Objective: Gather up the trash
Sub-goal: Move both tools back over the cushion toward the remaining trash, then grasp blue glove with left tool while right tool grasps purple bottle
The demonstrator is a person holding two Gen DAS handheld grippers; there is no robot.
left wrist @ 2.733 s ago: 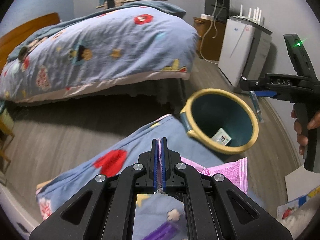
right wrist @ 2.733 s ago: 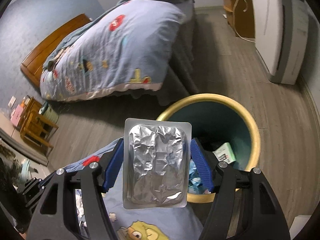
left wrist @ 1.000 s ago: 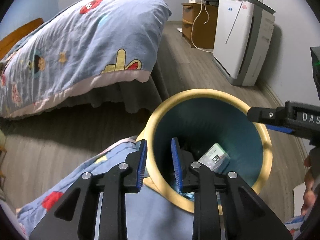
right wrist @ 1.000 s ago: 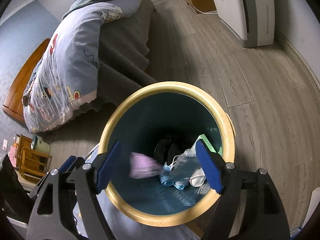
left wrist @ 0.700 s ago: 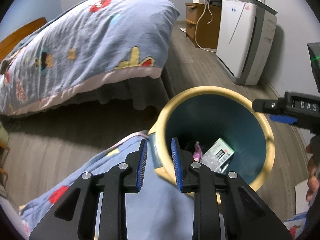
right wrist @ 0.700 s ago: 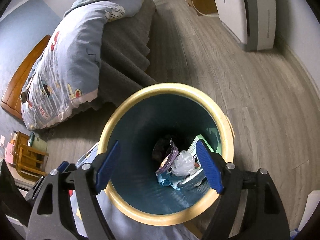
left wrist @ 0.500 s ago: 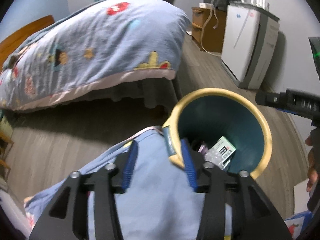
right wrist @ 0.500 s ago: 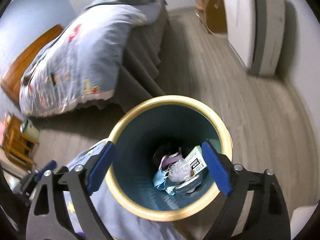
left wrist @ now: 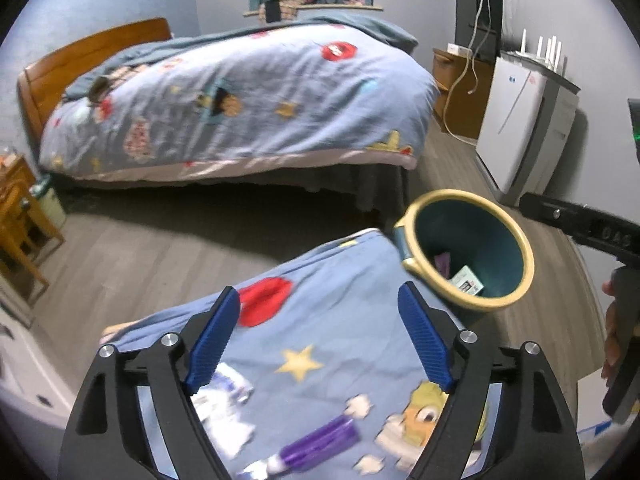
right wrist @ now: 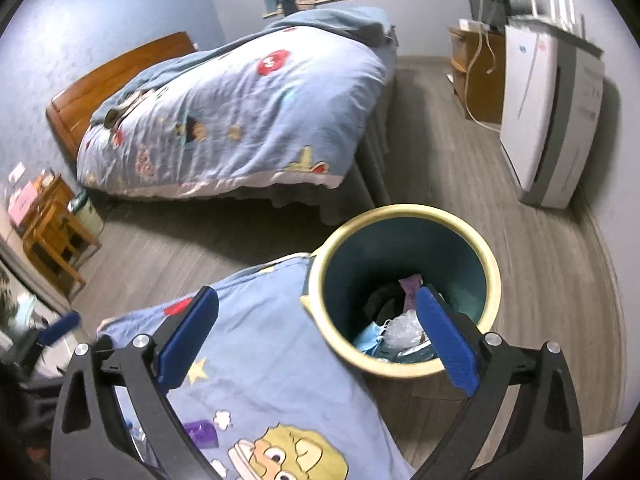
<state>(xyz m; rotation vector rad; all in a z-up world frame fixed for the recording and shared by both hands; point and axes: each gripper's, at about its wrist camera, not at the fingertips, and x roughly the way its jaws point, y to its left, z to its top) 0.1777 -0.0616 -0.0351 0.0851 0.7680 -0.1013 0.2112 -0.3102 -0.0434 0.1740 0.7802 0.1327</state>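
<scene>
A near surface covered by a blue cartoon-print cover [left wrist: 320, 320] carries a crumpled white wrapper [left wrist: 228, 404] and a purple wrapper [left wrist: 316, 444], lying apart on the fabric. The grey wood-plank floor [right wrist: 532, 240] bears a yellow-rimmed teal bin [right wrist: 404, 292] standing just beside that cover's corner, with trash inside it. Also on the floor stand a bed [left wrist: 240, 96] under a matching quilt and a white appliance [right wrist: 552, 120] against the wall.
</scene>
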